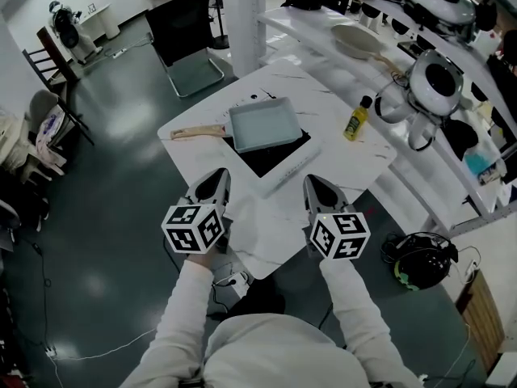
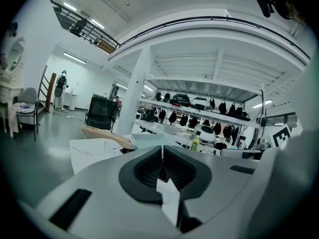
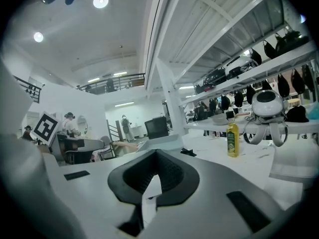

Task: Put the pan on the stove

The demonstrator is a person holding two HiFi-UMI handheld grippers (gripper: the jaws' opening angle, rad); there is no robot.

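Note:
A pale blue rectangular pan (image 1: 262, 125) with a wooden handle (image 1: 198, 131) rests on the black top of the white stove (image 1: 296, 170) in the middle of the white table (image 1: 355, 164); the handle points left. My left gripper (image 1: 216, 178) and right gripper (image 1: 315, 184) hover side by side over the table's near edge, short of the stove, both shut and empty. From the left gripper (image 2: 162, 151) view the pan (image 2: 144, 139) lies ahead past its joined tips. Looking along the right gripper (image 3: 157, 153), the pan (image 3: 162, 142) is ahead as well.
A yellow bottle (image 1: 355, 120) stands on the table right of the stove. White shelving (image 1: 452, 111) with bowls and round white devices runs along the right. A black chair (image 1: 184, 35) stands behind the table, and headphones (image 1: 420, 261) lie on the floor at the right.

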